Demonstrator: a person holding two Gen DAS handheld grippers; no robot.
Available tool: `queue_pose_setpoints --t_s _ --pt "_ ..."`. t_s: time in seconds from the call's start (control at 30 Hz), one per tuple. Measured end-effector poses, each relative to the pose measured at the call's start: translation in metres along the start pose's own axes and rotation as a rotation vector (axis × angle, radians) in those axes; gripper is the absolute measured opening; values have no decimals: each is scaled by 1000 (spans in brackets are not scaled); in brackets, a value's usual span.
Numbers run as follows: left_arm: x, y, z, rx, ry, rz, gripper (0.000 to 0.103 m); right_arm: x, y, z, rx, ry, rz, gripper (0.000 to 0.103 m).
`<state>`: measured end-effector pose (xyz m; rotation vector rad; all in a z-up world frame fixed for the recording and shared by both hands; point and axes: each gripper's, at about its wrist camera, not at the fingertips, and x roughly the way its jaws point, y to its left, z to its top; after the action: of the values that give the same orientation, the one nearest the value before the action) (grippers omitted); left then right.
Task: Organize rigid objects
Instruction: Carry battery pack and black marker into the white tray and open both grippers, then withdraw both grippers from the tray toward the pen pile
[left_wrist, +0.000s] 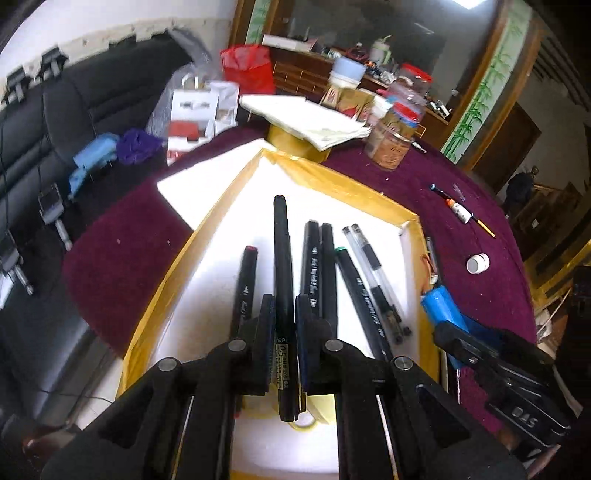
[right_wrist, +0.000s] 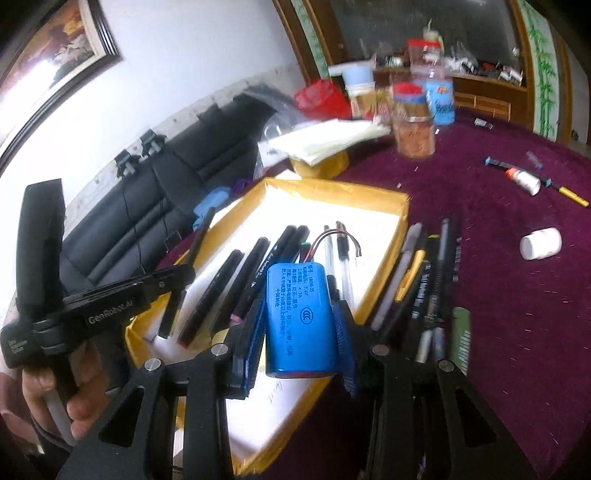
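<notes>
A white tray with a yellow rim (left_wrist: 334, 184) lies on the purple tablecloth and holds several black markers and pens (left_wrist: 327, 269). My left gripper (left_wrist: 285, 310) is shut on a black pen (left_wrist: 281, 258), held above the tray along its length. My right gripper (right_wrist: 301, 317) is shut on a blue battery pack (right_wrist: 301, 317) with red and black wires, above the tray's near right part. In the left wrist view the battery (left_wrist: 441, 306) and the right gripper (left_wrist: 443, 325) show at the tray's right edge. The left gripper (right_wrist: 181, 275) shows at the left of the right wrist view.
More pens and markers (right_wrist: 424, 280) lie on the cloth right of the tray. A white cap (right_wrist: 541, 243), a small glue bottle (right_wrist: 524, 181), jars (right_wrist: 413, 125) and a stack of papers (right_wrist: 325, 142) stand farther back. A black sofa (left_wrist: 55, 122) is at the left.
</notes>
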<state>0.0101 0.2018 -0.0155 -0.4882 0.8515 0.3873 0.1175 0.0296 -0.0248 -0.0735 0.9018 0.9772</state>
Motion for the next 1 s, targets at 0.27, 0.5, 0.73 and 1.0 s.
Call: queue_pose_setpoints --t_s 0.27,0.5,0.73,1.0 --pt "31 11 8 8 83 -14 8 48 -6 16 5 85 -46 33" --pt "48 5 7 56 137 25 9 60 -3 17 -22 100 -88 33" --pt "48 6 2 67 126 73 16 60 -1 15 -36 87 -83 34" --pt "2 -32 -18 141 -4 116 55 0 -7 -4 -15 -45 2 41"
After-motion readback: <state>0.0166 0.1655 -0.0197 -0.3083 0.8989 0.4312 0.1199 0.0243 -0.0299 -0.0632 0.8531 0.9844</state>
